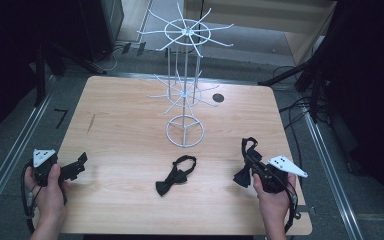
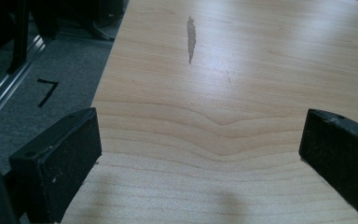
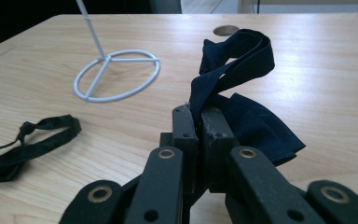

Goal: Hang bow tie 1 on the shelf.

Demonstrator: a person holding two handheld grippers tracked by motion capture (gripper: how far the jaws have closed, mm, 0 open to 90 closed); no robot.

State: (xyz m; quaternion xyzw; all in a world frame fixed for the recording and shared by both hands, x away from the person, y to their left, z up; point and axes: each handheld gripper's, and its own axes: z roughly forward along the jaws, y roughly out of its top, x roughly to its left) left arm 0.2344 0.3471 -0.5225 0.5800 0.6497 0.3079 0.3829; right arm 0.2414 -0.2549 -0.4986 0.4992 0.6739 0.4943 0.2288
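My right gripper (image 1: 250, 159) (image 3: 198, 111) is shut on the strap of a dark navy bow tie (image 1: 243, 175) (image 3: 235, 70), held just above the table at the right front. Its strap loops up past the jaws and the bow hangs below them. A black bow tie (image 1: 175, 176) (image 3: 28, 140) lies flat on the table in front of the white wire rack (image 1: 184, 85), whose ring base (image 3: 116, 74) stands mid-table. At the left front edge my left gripper (image 1: 80, 164) (image 2: 200, 154) stands open over bare wood, nothing between its jaws.
The rack has two tiers of thin hook arms reaching outward at the top (image 1: 185, 32) and middle. A round cable hole (image 1: 218, 98) sits at the back right of the wooden table (image 1: 120, 125). Dark stands and cables crowd the floor around it.
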